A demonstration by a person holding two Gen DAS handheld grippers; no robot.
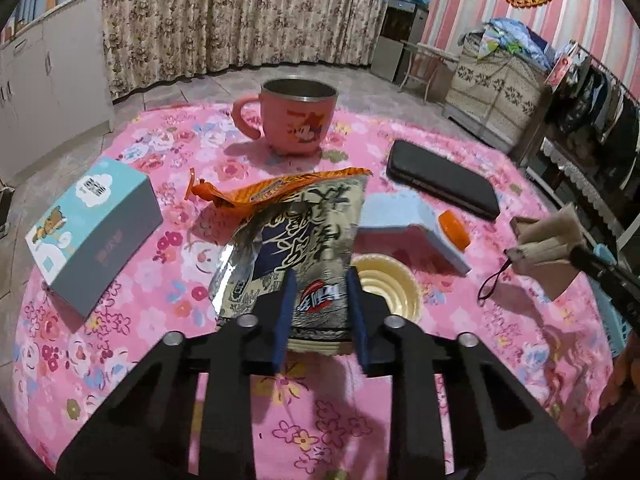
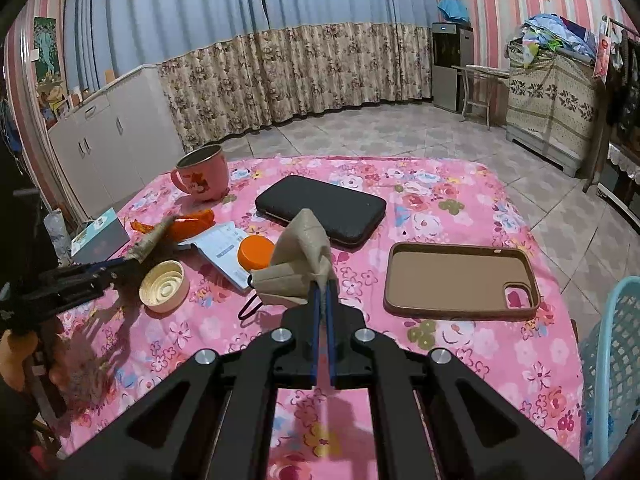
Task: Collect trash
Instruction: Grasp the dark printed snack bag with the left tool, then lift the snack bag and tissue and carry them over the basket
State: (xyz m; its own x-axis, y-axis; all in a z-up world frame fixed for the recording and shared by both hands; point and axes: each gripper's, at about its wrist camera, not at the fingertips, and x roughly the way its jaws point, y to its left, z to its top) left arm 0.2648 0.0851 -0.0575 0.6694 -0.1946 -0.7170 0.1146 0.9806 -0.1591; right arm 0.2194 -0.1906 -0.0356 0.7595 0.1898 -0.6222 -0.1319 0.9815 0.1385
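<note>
The left gripper [image 1: 320, 312] was pinching the near end of a crumpled snack wrapper [image 1: 296, 240], its blue pads pressed against both sides of the foil. The wrapper was silver-edged with dark blue and cream print and a red-and-white logo near the pinched end; it stood tilted above the pink floral tablecloth [image 1: 132, 340], its far end lying against an orange wrapper [image 1: 256, 192] with a twisted, torn tip. In the right wrist view the same wrapper [image 2: 150, 240] appeared edge-on as a thin rolled strip projecting from the left gripper [image 2: 120, 266].

The right gripper [image 2: 323, 292] had its jaws pressed together on a folded piece of beige paper or card [image 2: 298, 256], creased and partly fanned open, held clear of the tablecloth [image 2: 460, 344].

Loose on the cloth near both items lay a cream ribbed lid [image 1: 386, 288], underside up, an orange cap [image 1: 454, 230], a pale blue booklet [image 1: 400, 220] and a black cord loop [image 1: 492, 284]. A light blue mesh basket [image 2: 612, 360] stood at the table's right edge.
</note>
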